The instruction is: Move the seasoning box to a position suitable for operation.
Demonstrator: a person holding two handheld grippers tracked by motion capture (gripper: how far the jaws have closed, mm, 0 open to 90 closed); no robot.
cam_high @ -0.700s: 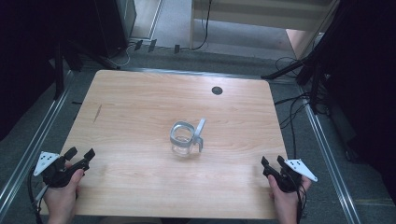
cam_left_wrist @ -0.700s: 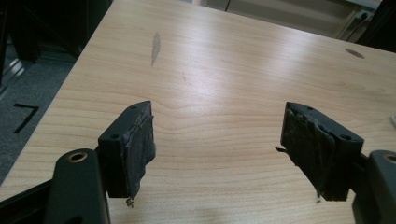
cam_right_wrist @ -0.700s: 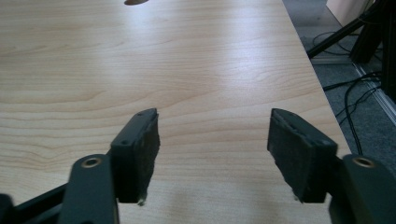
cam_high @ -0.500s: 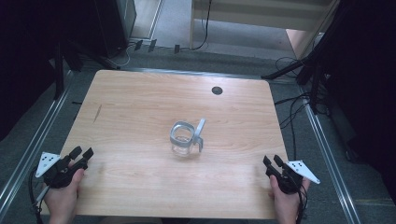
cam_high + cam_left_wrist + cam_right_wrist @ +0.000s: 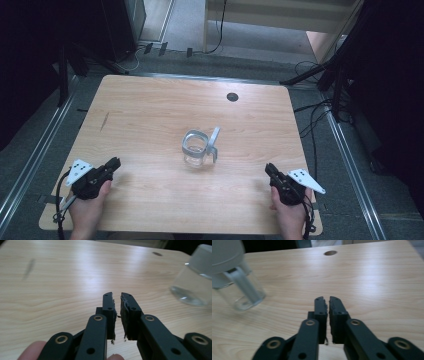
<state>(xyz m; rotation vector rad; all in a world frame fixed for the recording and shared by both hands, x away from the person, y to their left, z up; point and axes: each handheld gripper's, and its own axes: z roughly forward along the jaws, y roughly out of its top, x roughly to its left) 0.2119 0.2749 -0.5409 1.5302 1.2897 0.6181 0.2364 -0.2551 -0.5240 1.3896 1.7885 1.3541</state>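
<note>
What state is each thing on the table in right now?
Clear glass jar with a grey lid frame: upright mid-table, grey flap raised, touched by neither gripper.
Left gripper: shut, empty, low over the near left corner.
Right gripper: shut, empty, near the right edge.
Light wooden table: bare around the jar.

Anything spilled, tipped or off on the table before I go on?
Nothing stands out. The jar stands upright mid-table, no spill around it; its grey lid looks hinged open, resting against the rim. The table has a dark streak at its left. Both claws, left and right, are shut and empty.
</note>
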